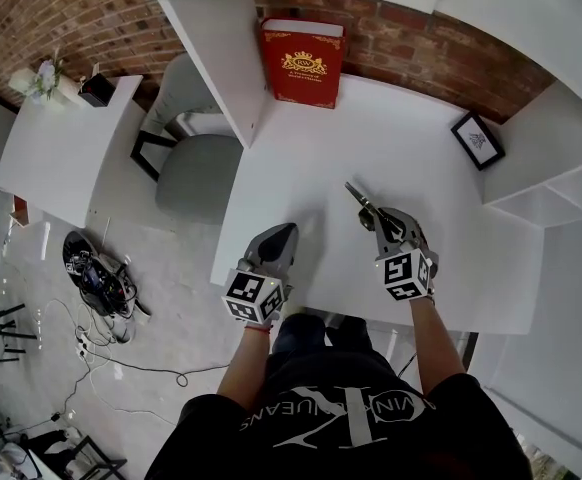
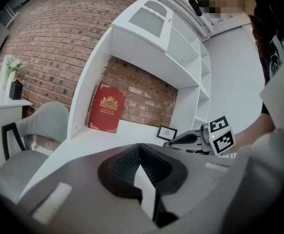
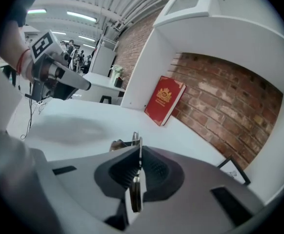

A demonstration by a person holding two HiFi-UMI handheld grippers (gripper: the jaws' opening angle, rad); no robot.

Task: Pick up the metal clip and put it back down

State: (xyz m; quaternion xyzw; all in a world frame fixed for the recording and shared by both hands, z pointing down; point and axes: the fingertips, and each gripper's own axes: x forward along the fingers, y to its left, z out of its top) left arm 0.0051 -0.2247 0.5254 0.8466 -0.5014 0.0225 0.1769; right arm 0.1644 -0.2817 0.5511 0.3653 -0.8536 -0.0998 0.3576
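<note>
Left tongs (image 1: 283, 233) hover low over the near edge of the white desk (image 1: 311, 148), jaws together with nothing between them (its own view shows the ribbed pads (image 2: 127, 165) meeting at the tip). To their right, the right tongs (image 1: 376, 218) are clamped on the metal clip (image 1: 359, 199). The clip is pinched edge-on between the pads, and its free end juts past the tips and points toward the back of the desk. In the right gripper view the clip (image 3: 135, 139) shows as a thin metal strip down the line where the jaws meet. Whether it touches the desk I cannot tell.

On the floor at far left lies a tangle of cables (image 1: 96, 278). A grey chair (image 1: 196, 163) stands beside the desk's left edge. At the back, a red book (image 1: 302, 63) leans upright against the brick wall (image 1: 411, 43). A small black frame (image 1: 477, 139) stands at the desk's right rear, just beside the white shelves (image 1: 561, 183).
</note>
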